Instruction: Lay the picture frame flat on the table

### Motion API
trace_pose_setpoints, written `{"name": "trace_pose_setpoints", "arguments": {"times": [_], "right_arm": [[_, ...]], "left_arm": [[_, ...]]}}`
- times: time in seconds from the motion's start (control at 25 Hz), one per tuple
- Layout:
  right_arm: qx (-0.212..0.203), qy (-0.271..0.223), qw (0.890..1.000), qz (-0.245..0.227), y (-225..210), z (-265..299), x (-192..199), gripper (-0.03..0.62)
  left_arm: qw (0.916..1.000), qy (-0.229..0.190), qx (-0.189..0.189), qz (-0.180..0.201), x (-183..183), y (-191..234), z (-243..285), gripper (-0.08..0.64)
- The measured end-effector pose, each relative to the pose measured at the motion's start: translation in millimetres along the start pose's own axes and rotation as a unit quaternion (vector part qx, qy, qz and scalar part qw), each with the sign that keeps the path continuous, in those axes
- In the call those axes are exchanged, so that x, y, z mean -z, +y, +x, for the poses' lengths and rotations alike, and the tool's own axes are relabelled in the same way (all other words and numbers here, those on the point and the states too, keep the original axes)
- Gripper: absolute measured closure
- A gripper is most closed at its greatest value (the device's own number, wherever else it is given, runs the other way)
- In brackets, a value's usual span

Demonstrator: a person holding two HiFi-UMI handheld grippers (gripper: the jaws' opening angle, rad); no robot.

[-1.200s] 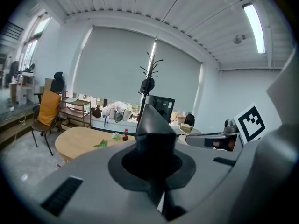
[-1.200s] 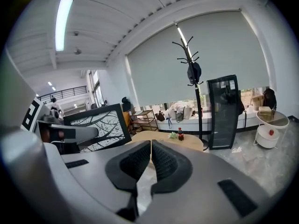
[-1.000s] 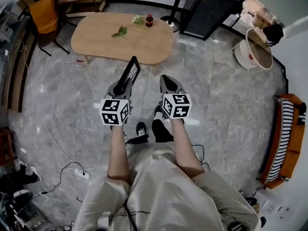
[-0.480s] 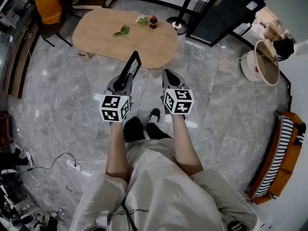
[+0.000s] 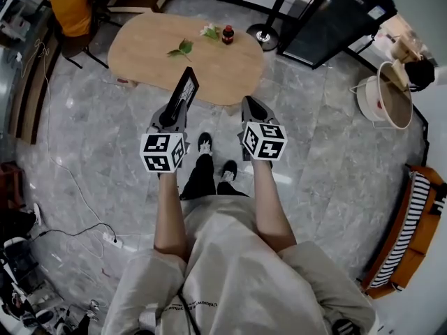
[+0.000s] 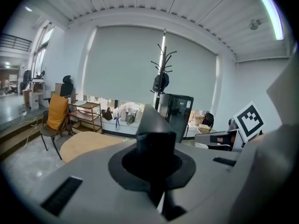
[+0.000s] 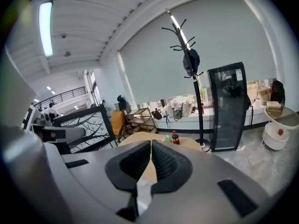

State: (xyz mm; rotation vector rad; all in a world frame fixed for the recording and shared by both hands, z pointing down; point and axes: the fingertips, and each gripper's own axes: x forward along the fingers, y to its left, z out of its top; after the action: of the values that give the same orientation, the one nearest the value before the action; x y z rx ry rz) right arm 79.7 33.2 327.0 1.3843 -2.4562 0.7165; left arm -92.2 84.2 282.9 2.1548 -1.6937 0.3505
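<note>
My left gripper (image 5: 174, 112) is shut on a black picture frame (image 5: 186, 89), which stands on edge and points toward the table. In the left gripper view the dark frame edge (image 6: 154, 125) rises between the jaws and hides what lies straight ahead. My right gripper (image 5: 252, 106) is level with the left one, shut, with nothing in it; its pads (image 7: 156, 155) meet. From the right gripper view the picture frame (image 7: 86, 125) shows at the left, with a branch-patterned picture. The oval wooden table (image 5: 154, 51) lies just ahead of both grippers over the grey marble floor.
On the table's far part lie a green leaf sprig (image 5: 181, 47), a small flower (image 5: 209, 31) and a red-capped bottle (image 5: 228, 34). A coat stand (image 7: 191, 59) and a black cabinet (image 5: 335, 19) stand behind it. An orange chair (image 5: 73, 11) is at the far left.
The person has stepped forward, so the table is closer to both grippers. The left gripper still holds the frame on edge; the right one stays shut.
</note>
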Motion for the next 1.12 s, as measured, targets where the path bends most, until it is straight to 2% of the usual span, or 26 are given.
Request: {"name": "trace_pose_setpoints", "arguments": {"times": [0.2, 0.44, 0.72, 0.88, 1.12], "right_arm": [[0.025, -0.026, 0.999, 0.003, -17.7, 16.8, -39.3, 0.557], [0.026, -0.031, 0.999, 0.01, -18.0, 41.3, -56.8, 0.557], [0.024, -0.034, 0.999, 0.008, -14.1, 82.0, -67.7, 0.557], [0.028, -0.05, 0.998, 0.004, -1.9, 104.8, -84.8, 0.557], [0.037, -0.048, 0.998, -0.001, -2.1, 121.0, -94.1, 0.555]], "left_arm": [[0.9998, -0.018, -0.006, 0.008, -36.1, 25.5, 18.9, 0.532], [0.9999, -0.007, 0.003, 0.007, -45.7, 41.6, 41.6, 0.532], [0.9998, 0.002, 0.02, 0.008, -54.8, 71.3, 76.7, 0.532], [0.9988, -0.003, 0.046, 0.015, -74.6, 90.5, 96.6, 0.532], [0.9977, 0.001, 0.068, 0.009, -86.9, 99.7, 124.4, 0.532]]}}
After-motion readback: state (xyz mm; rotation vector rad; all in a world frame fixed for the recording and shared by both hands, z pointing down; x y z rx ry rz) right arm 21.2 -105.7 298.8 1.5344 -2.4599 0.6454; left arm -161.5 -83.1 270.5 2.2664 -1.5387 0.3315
